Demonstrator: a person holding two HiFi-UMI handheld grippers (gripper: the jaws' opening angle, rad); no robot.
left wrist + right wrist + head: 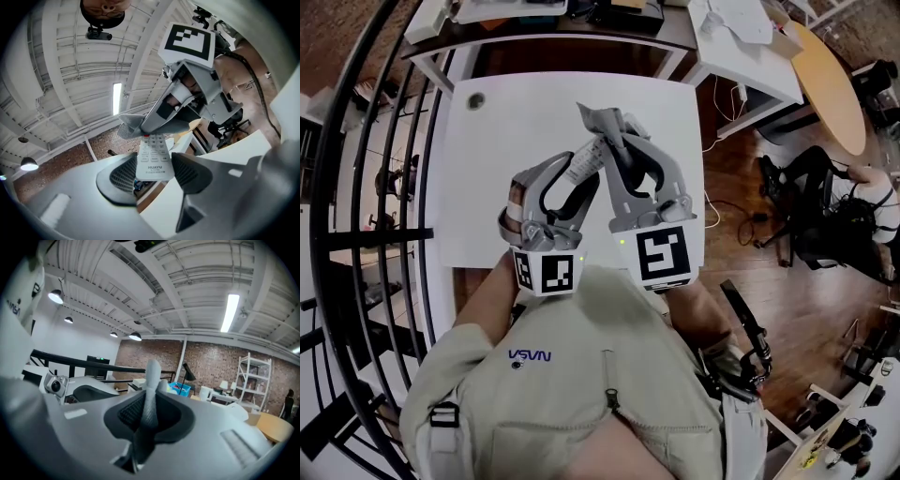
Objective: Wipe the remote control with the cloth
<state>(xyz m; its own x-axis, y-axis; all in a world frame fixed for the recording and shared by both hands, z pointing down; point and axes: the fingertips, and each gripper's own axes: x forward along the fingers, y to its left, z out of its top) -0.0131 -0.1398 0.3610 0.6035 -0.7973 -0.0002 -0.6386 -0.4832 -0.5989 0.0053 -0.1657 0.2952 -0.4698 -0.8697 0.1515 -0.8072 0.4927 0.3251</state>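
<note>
1. The left gripper (154, 174) had its jaws spread to the width of the remote control (153, 157), with one ribbed pad pressed against each long edge.
2. In the left gripper view the remote sat at lower centre, its key face toward the camera and its far end pointing up the frame.
3. The right gripper (149, 414) had its jaws almost together, pinching the grey cloth (151, 380). In the right gripper view the cloth rose between the pads as a narrow upright fold at the centre of the frame.
4. In the left gripper view the right gripper (154, 119) reached in from the upper right. The cloth (129, 126) at its tip lay over the far end of the remote and hid the topmost keys.
5. In the head view both grippers sat in the middle of the frame, in front of the person's chest and over the white table (534, 122).
6. There the remote (584, 161) slanted up and to the right from the left gripper (572, 178). Its upper end met the cloth (602, 120) at the tip of the right gripper (617, 136).
7. A black railing (356, 187) curved down the left edge of the head view. A round wooden table (834, 84) stood at the upper right, with a seated person (862, 192) below it at the right edge.
</note>
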